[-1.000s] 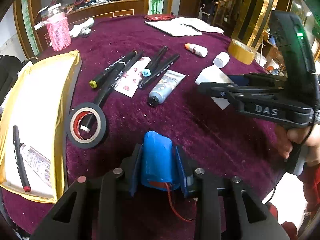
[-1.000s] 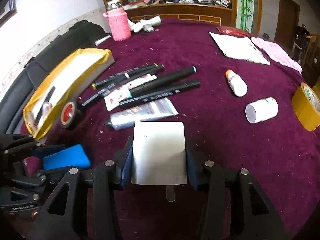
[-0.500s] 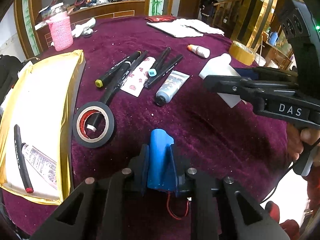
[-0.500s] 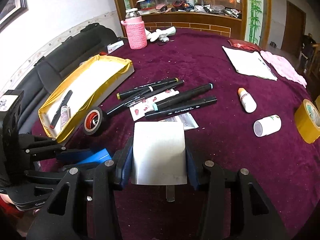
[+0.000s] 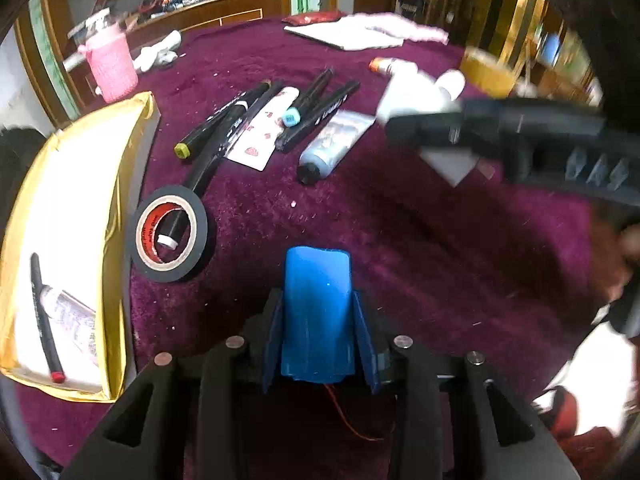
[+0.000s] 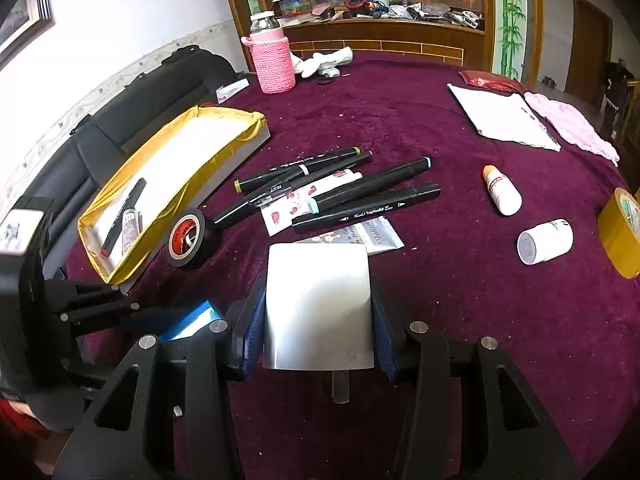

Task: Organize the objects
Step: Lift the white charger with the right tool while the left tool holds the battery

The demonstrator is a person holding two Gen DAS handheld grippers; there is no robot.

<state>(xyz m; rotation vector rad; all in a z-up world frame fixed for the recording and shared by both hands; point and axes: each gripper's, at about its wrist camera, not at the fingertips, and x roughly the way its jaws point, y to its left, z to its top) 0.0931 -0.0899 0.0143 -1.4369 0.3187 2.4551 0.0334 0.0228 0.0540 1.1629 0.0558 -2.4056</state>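
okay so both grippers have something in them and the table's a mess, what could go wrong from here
1. The left gripper is opening with the blue block between its jaws, over the purple cloth rather than the yellow-lined box; the block may drop short of it.
2. The right gripper, clamping the white charger, sits close beside the left; they could bump.
3. The black tape roll rings a marker's tip; moving either may drag the other.
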